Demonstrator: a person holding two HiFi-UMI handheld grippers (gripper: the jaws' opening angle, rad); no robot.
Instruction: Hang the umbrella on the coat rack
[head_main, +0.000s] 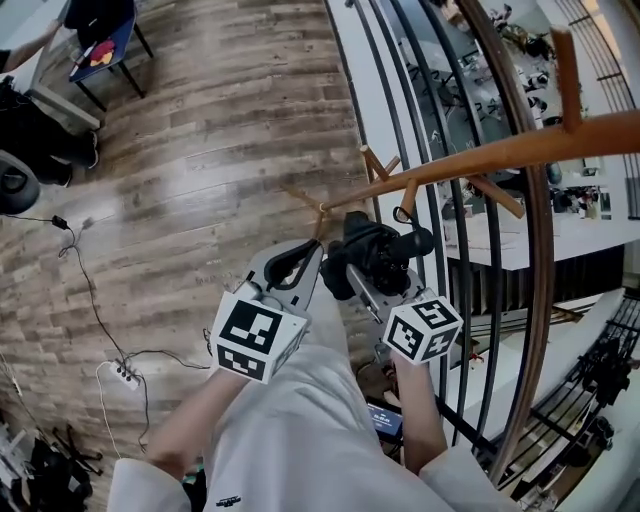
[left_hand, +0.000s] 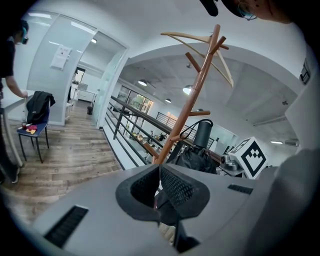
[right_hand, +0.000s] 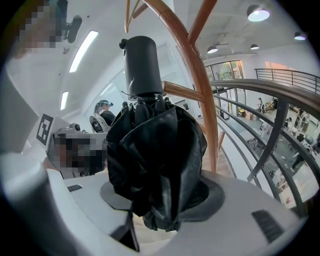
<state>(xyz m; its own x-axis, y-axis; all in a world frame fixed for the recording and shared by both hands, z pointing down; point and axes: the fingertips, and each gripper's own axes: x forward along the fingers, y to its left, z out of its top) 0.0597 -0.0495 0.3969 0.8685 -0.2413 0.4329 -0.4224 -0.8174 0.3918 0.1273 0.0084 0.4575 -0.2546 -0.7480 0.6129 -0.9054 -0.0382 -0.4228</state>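
Note:
A black folded umbrella (head_main: 372, 256) (right_hand: 155, 155) sits between the jaws of my right gripper (head_main: 348, 274) (right_hand: 160, 200), which is shut on its bundled fabric. Its round handle (head_main: 416, 243) (right_hand: 142, 65) points at the wooden coat rack (head_main: 470, 160) (right_hand: 200, 85). The wrist strap (head_main: 403, 213) loops up close to a short peg (head_main: 408, 192); whether it is round the peg I cannot tell. My left gripper (head_main: 317, 249) (left_hand: 160, 169) hangs just left of the umbrella (left_hand: 195, 157), pads together, holding nothing. The coat rack pole (left_hand: 187, 110) rises behind it.
A black metal railing (head_main: 440, 120) runs right behind the rack, over a drop to a lower floor. A chair (head_main: 105, 45) stands far left on the wooden floor. A cable and power strip (head_main: 125, 373) lie at the left. A person (left_hand: 7, 50) stands by the chair.

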